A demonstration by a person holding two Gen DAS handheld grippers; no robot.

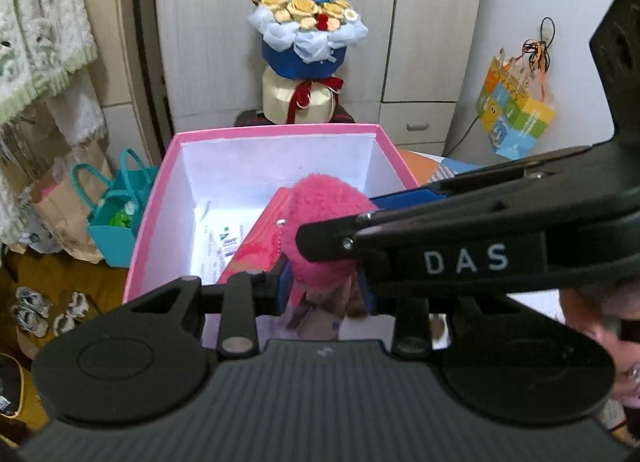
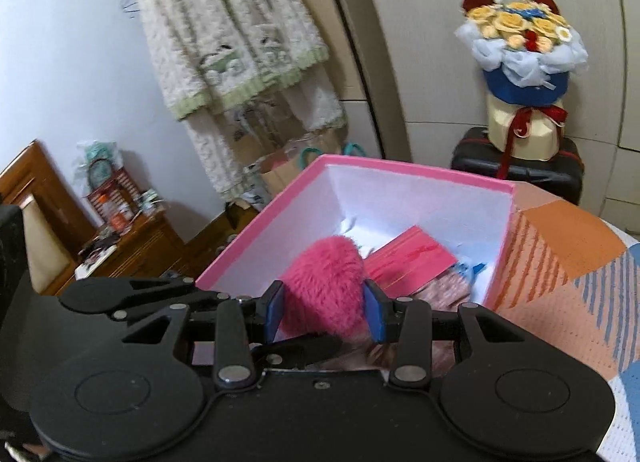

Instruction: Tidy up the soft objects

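Both grippers clamp one pink plush toy [image 2: 326,282] over the pink box [image 2: 400,169]: right gripper [image 2: 324,312] squeezes its fluffy end, left gripper [image 1: 324,286] its lower part (partly hidden). Its long axis points toward the box's far wall.

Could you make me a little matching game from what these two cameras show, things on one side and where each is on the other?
Things:
1. fluffy pink toy
2. flower bouquet
3. fuzzy white jacket
4. red card

Places:
A. hanging on the wall
B. lying inside the pink box
C. between the tongs
D. standing on a black case

Pairs: 1-C, 2-D, 3-A, 4-B
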